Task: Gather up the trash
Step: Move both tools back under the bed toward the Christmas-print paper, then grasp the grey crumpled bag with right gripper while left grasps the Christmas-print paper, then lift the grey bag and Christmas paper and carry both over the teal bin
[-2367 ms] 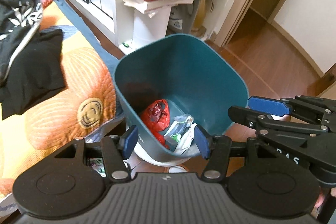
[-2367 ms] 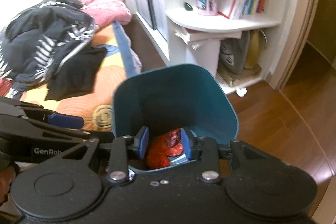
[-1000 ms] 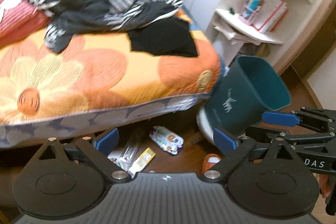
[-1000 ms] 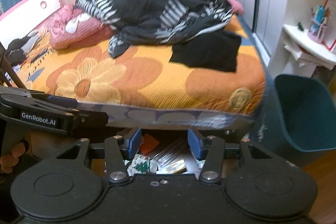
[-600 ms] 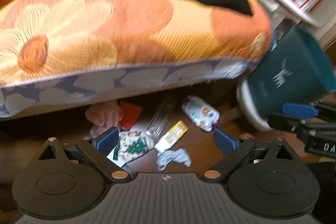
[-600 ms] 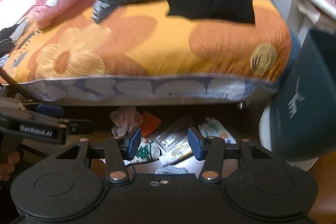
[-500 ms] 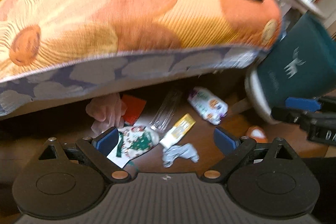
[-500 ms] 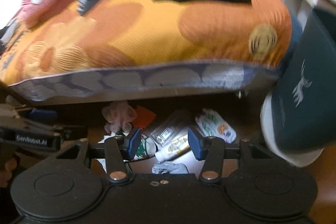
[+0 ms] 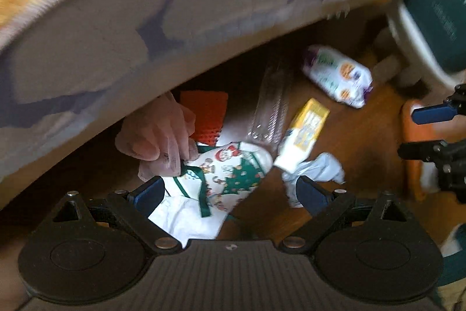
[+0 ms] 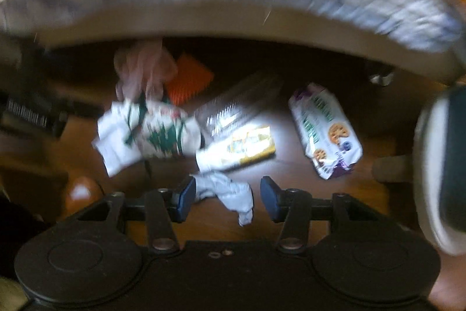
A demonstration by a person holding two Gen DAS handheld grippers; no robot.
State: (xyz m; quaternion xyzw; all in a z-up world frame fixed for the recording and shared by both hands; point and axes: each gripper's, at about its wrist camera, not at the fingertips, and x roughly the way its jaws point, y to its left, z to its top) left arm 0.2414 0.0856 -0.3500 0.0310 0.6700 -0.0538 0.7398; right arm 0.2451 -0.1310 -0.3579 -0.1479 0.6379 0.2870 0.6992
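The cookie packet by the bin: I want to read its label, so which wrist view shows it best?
The right wrist view: the cookie packet lies nearer the middle, its cookie pictures recognisable despite blur. In the left wrist view the packet sits farther off toward the upper right, with only coloured blotches legible. Neither gripper touches it.

Heavy motion blur both views, right worse; dim under bed, fisheye-curved edges, glare on floor

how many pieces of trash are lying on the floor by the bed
7: pink bag and red piece under the bed edge, clear wrapper, Christmas bag, yellow box, crumpled tissue, cookie pack. More may hide underneath.
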